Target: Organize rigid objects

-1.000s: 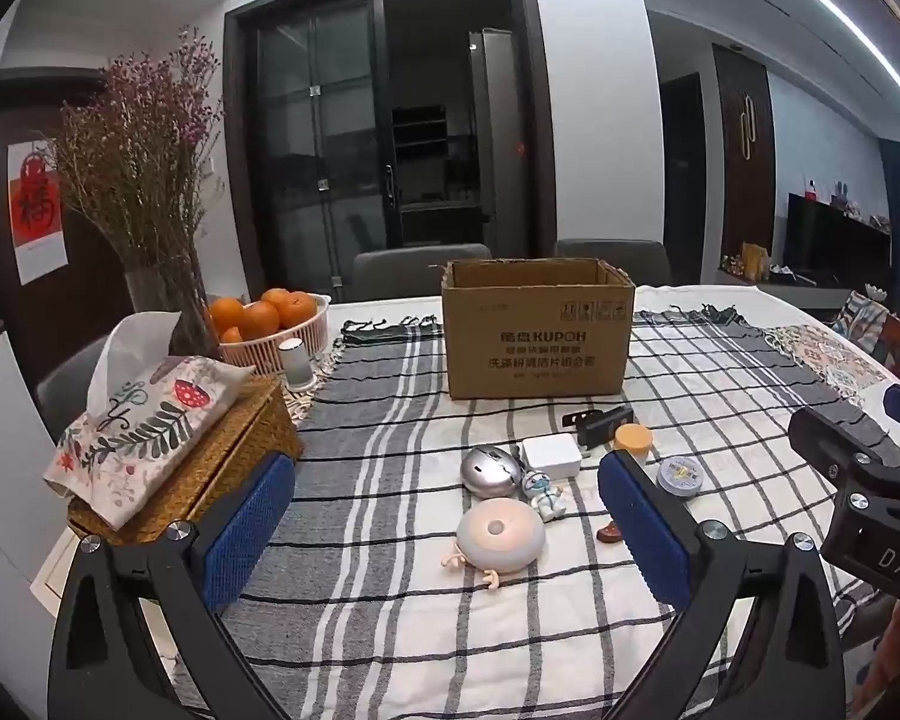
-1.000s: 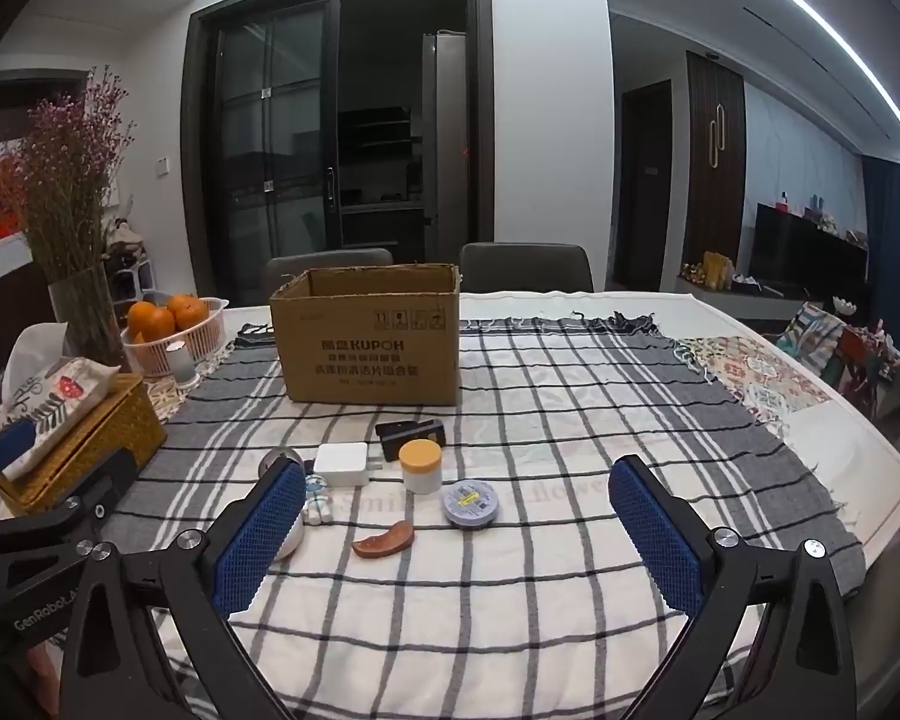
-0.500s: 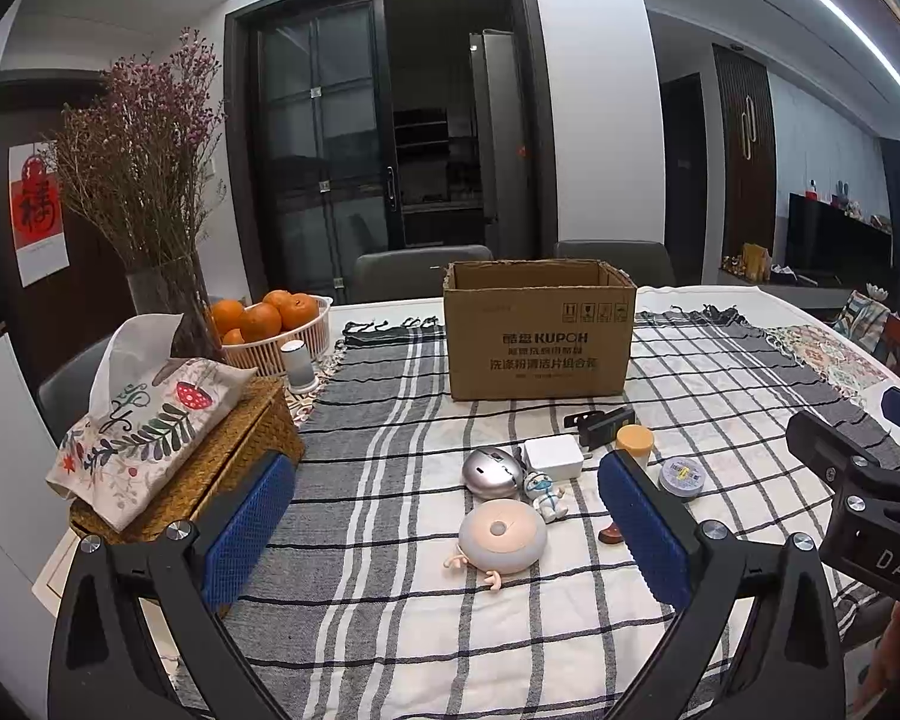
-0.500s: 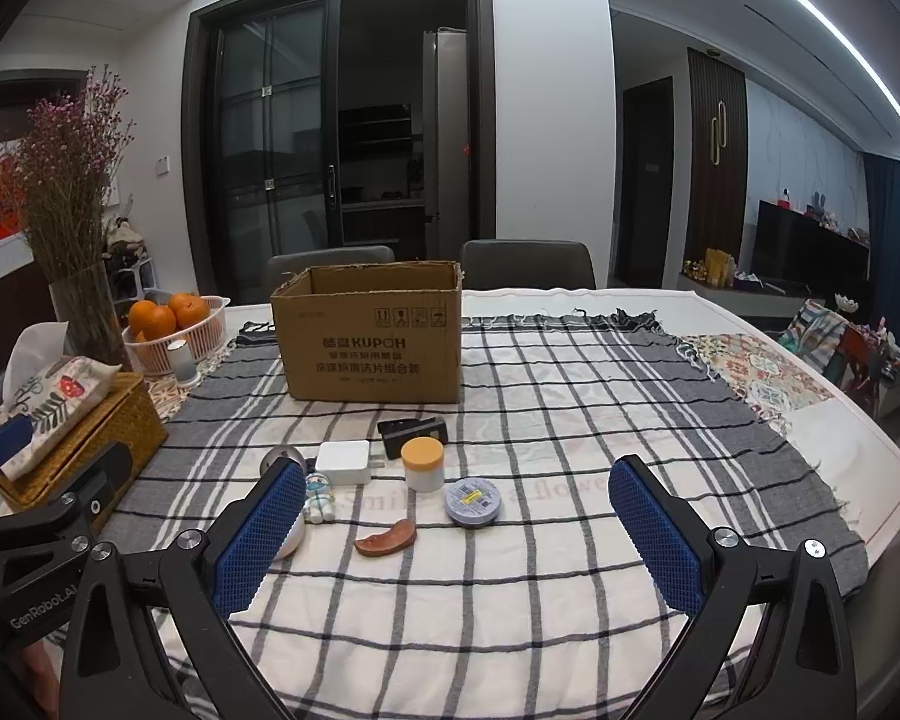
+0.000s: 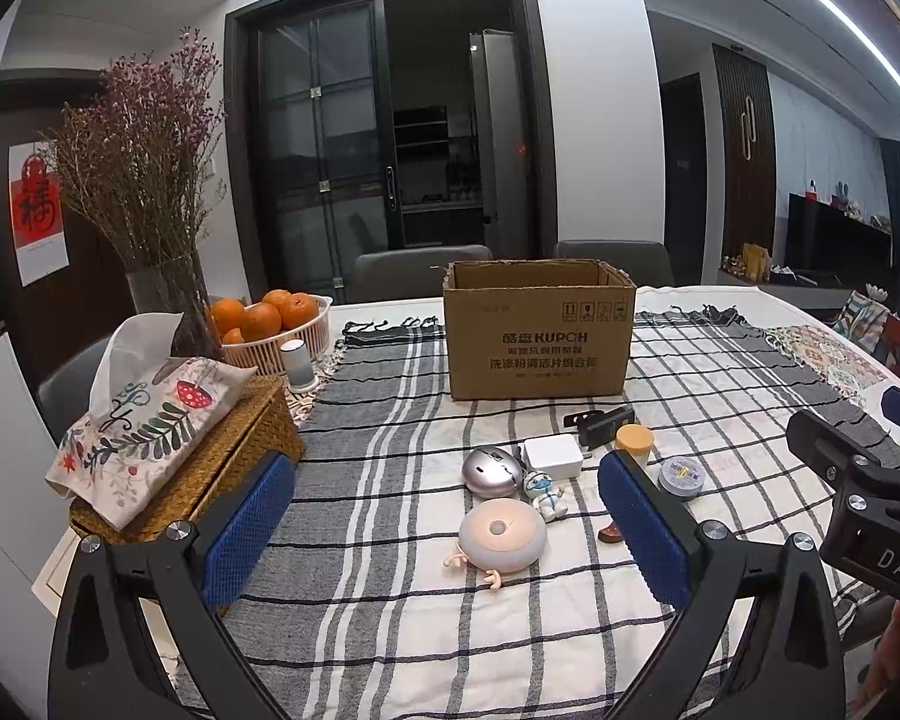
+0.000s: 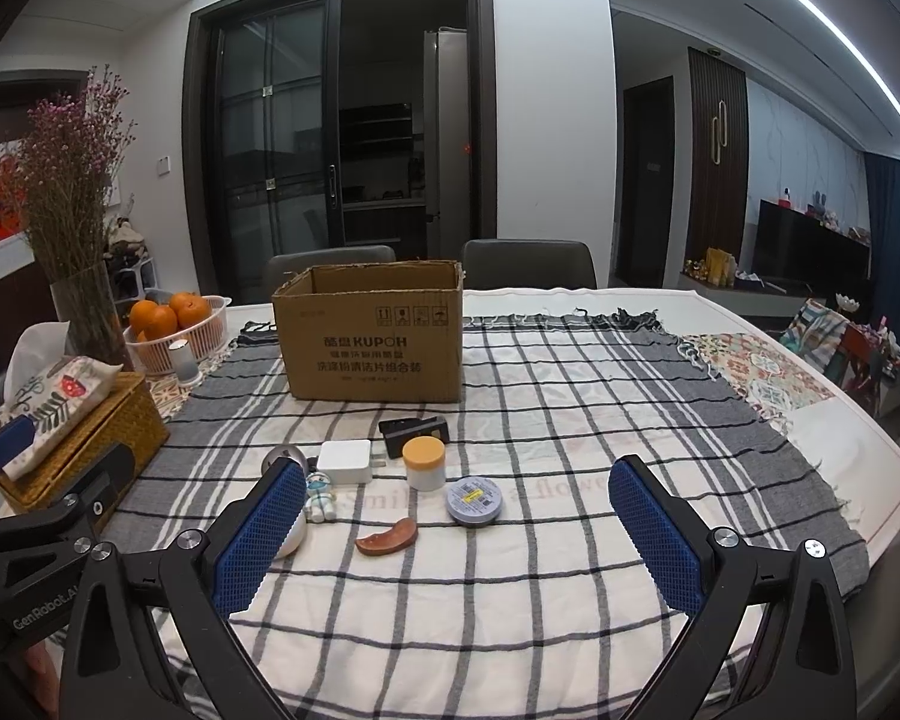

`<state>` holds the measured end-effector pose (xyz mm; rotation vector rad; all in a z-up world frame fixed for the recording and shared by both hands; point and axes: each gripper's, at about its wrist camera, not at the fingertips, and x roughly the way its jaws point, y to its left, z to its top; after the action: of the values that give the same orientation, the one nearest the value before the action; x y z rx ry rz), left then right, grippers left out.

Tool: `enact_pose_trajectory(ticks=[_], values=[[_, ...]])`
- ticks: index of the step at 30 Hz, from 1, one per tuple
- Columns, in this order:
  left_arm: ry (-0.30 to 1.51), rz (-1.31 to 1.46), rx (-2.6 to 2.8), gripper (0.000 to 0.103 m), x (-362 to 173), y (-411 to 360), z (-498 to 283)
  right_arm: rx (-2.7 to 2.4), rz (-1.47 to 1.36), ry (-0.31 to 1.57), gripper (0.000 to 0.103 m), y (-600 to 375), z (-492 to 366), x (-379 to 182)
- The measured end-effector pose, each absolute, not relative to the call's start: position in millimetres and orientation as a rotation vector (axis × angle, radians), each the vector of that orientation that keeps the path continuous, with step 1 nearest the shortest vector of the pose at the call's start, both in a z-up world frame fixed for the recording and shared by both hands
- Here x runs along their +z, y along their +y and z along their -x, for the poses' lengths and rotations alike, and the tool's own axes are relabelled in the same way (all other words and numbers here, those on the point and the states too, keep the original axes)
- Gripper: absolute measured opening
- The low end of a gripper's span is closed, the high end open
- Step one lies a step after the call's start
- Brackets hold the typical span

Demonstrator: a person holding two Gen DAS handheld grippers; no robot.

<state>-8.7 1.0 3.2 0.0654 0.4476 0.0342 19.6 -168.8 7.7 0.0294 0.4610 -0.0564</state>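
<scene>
Across my two wrist views, the table (image 6: pixel 822 456) under its checked cloth (image 6: pixel 570 408) is cut off at the near edge by my own gripper frames. Toward the far side, the open cardboard box (image 6: pixel 372 336) stands upright; I cannot see inside it from either view.

On the left side, a tissue box (image 5: pixel 150 438) in a wicker holder partly hides the fruit basket (image 5: pixel 282 324) and vase behind it.

My left gripper (image 5: pixel 444 531) hovers above the cloth, its blue pads wide apart and holding nothing. My right gripper (image 6: pixel 456 531) is likewise spread wide and empty; its frame intrudes at the right edge of the left view.

Between me and the box lie the small things, close together. From the right view, the round pink lamp (image 5: pixel 501 537) is almost wholly hidden behind my left pad, and the silver mouse (image 5: pixel 491 468) shows only as a sliver. Beside them sit a white charger (image 6: pixel 345 461), a black adapter (image 6: pixel 414 429), a jar with an orange lid (image 6: pixel 424 462), a flat round tin (image 6: pixel 473 499), a tiny figurine (image 6: pixel 319 495) and a brown wooden comb (image 6: pixel 388 537), which my left gripper's right pad nearly covers in the left view.
</scene>
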Motion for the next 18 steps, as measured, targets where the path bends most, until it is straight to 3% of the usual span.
enact_pose_trajectory(ticks=[18], values=[[0.447, -0.063, 0.035, 0.103, 3.8, 1.3, 9.3, -0.054, -0.029, 0.461, 0.102, -167.5, -18.8, 7.3]])
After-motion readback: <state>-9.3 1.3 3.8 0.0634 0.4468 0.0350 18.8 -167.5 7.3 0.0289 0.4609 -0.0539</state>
